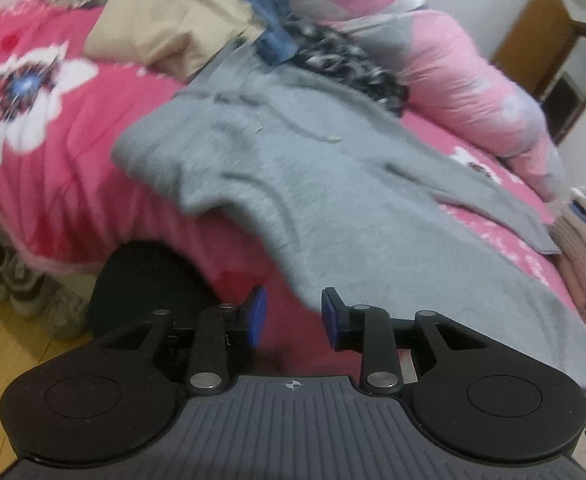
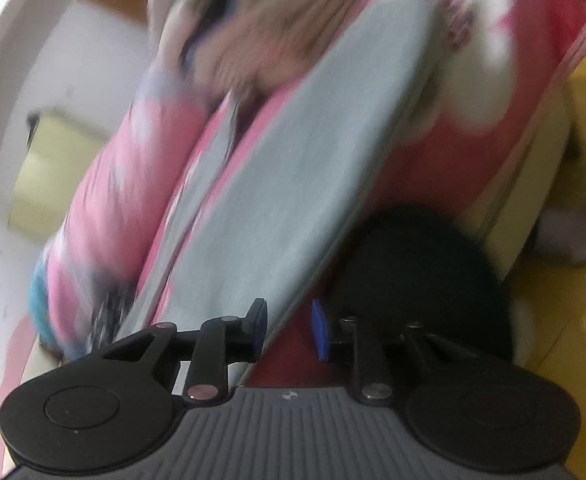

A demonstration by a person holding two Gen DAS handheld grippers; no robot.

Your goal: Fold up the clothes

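Note:
A grey fleece garment (image 1: 313, 184) lies spread across the pink flowered bed (image 1: 53, 168), its near edge hanging over the bedside. My left gripper (image 1: 293, 318) is open just below that hanging edge, blue pads apart with nothing between them. The right wrist view is tilted and blurred: the same grey garment (image 2: 305, 184) runs as a long strip up the frame. My right gripper (image 2: 289, 330) is open, and the garment's edge passes between its pads without being pinched.
A heap of beige, blue and patterned clothes (image 1: 181, 28) sits at the back of the bed beside a rolled pink quilt (image 1: 473, 92). Folded items (image 1: 585, 260) are stacked at right. Shoes (image 1: 9, 280) stand on the wooden floor. A dark round object (image 1: 149, 280) is by the bedside.

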